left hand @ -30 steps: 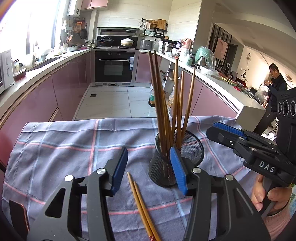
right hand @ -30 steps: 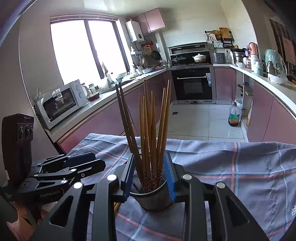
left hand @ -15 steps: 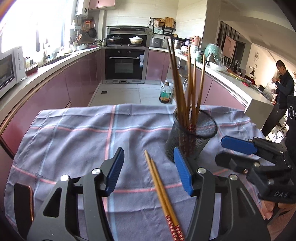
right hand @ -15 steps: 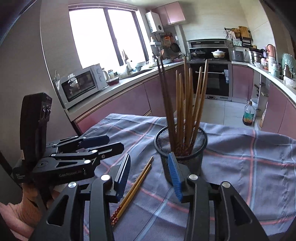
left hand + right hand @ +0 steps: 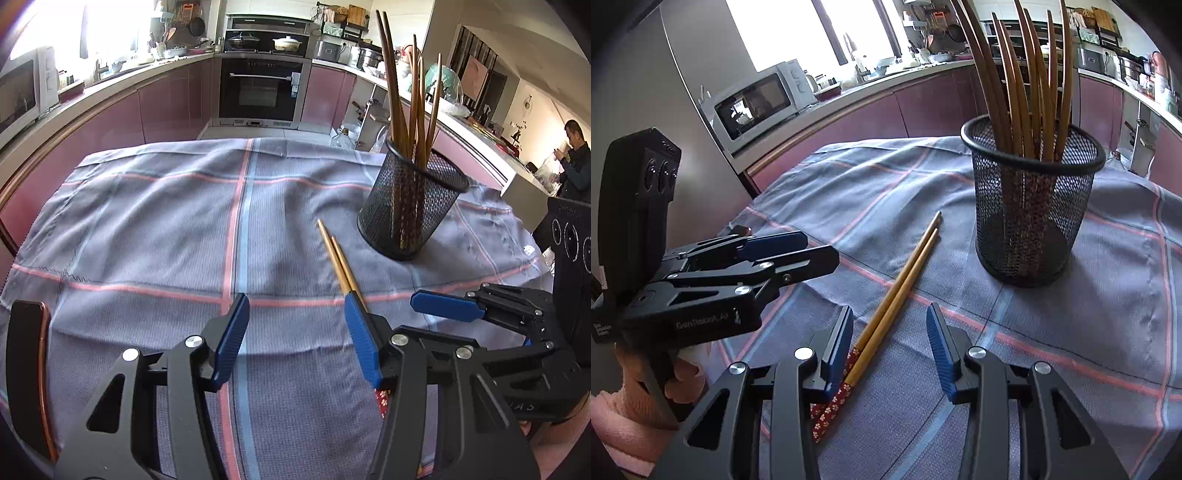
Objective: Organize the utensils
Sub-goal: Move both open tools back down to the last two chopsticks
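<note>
1. Two tongs, both parted and empty: left tongs (image 5: pixel 295 332), right tongs (image 5: pixel 890 343), its gap having just widened.
2. "GenRobot.AI" is printed on the left tongs' side.
3. Chopstick pair (image 5: pixel 897 291) lies on the tabletop (image 5: pixel 1089 314) between the right tongs' pads, beside the mesh holder (image 5: pixel 1030 210).

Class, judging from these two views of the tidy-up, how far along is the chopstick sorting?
Done: most chopsticks stand in the mesh holder. In hand: nothing; the right gripper is open, its fingers either side of the loose pair lying on the cloth; the left gripper is open too. Left: grip that pair and put it in the holder.
</note>
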